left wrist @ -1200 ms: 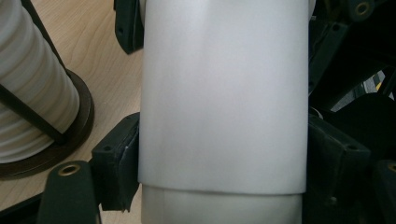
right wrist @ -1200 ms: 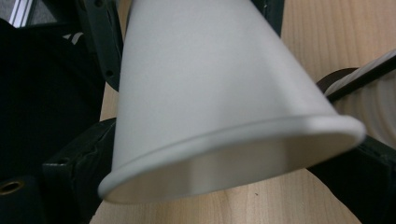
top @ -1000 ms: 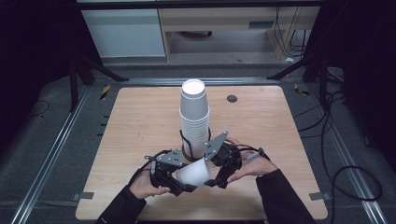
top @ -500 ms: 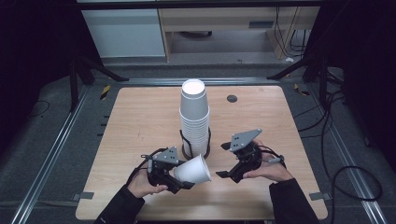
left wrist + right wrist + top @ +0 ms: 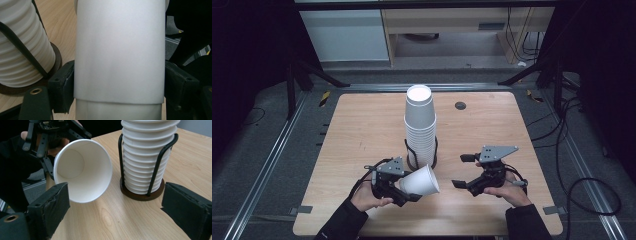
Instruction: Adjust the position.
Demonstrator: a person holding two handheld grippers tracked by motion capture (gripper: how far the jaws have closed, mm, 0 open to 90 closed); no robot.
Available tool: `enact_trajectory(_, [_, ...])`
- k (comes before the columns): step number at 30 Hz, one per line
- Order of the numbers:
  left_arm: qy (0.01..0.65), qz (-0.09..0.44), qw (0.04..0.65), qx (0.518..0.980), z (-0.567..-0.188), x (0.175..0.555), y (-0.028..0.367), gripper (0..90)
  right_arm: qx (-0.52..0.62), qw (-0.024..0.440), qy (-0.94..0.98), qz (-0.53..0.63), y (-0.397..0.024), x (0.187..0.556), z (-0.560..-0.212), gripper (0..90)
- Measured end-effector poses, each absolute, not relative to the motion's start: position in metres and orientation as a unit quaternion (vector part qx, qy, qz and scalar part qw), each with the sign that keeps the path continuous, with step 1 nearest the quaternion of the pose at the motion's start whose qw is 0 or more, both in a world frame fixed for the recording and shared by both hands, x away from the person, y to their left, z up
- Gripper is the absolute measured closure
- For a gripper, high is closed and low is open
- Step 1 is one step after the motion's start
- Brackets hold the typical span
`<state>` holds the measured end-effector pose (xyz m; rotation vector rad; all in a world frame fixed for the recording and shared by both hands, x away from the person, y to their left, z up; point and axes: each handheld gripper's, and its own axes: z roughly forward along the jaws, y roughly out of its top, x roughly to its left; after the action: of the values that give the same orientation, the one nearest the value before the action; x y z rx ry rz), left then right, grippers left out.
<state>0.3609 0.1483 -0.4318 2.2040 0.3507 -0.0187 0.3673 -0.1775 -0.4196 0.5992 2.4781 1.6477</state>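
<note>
left gripper (image 5: 404, 192) at lower centre-left of the high view pinches a white paper cup (image 5: 419, 181) on its side; right gripper (image 5: 464, 172) at lower right, jaws spread and empty, just been closing; cup stack (image 5: 420, 125) stands centre

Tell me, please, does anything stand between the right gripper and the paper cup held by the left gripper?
Nothing visible does. The cup lies sideways in the left gripper, its mouth toward the open right gripper; bare table lies between.
</note>
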Motion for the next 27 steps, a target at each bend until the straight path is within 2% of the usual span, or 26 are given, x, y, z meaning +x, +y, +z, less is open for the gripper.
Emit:
enact_trajectory(7, [0.134, -0.004, 0.448, 0.884, -0.431, 0.359, 0.146, 21.2, 0.191, 0.048, 0.811, 0.552, -0.176, 0.363, -0.428, 9.3])
enact_trajectory(15, [0.127, -0.003, 0.453, 0.883, -0.433, 0.36, 0.143, 21.2, 0.178, 0.026, 0.823, 0.539, -0.168, 0.362, -0.432, 6.1])
enact_trajectory(27, [0.118, -0.001, 0.462, 0.879, -0.432, 0.358, 0.14, 21.2, 0.148, 0.019, 0.837, 0.526, -0.156, 0.354, -0.431, 2.8])
